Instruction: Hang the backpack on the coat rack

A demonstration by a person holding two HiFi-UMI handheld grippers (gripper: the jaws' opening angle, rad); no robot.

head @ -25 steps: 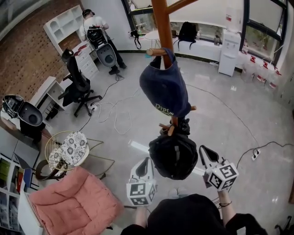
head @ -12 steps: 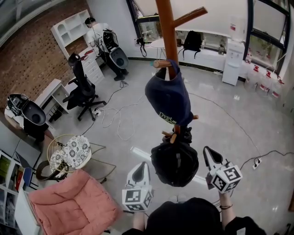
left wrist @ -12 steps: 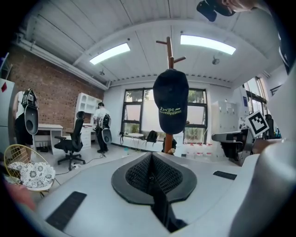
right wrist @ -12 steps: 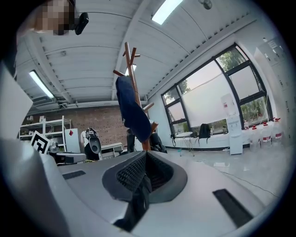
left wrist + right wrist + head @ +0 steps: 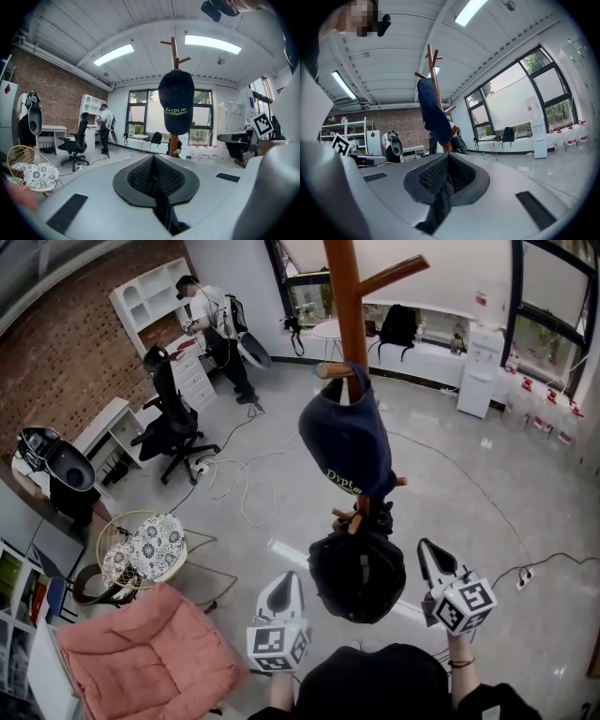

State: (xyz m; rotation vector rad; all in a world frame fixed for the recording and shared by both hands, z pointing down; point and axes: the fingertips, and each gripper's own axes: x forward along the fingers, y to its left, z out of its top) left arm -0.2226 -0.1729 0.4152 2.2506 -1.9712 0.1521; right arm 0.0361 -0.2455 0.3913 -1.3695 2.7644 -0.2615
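Observation:
In the head view a black backpack (image 5: 356, 573) hangs from a low peg of the wooden coat rack (image 5: 347, 306). A navy cap (image 5: 349, 442) hangs on a higher peg. My left gripper (image 5: 288, 579) is shut and empty just left of the backpack, a little apart from it. My right gripper (image 5: 427, 549) is shut and empty to its right. In the left gripper view the left gripper (image 5: 153, 180) points at the cap (image 5: 176, 101) and the rack (image 5: 174, 49). From the right gripper (image 5: 446, 176) I see the cap (image 5: 433, 112) and the backpack (image 5: 457, 143).
A pink cushioned seat (image 5: 150, 652) and a wire stool with a floral cushion (image 5: 141, 545) stand at the lower left. Farther back are an office chair (image 5: 173, 423), a person (image 5: 211, 320) by white shelves, floor cables (image 5: 234, 479) and a water dispenser (image 5: 476, 362).
Both grippers have drawn slightly back from the backpack's sides; it stays hanging on the peg. The person at the back has shifted to the right.

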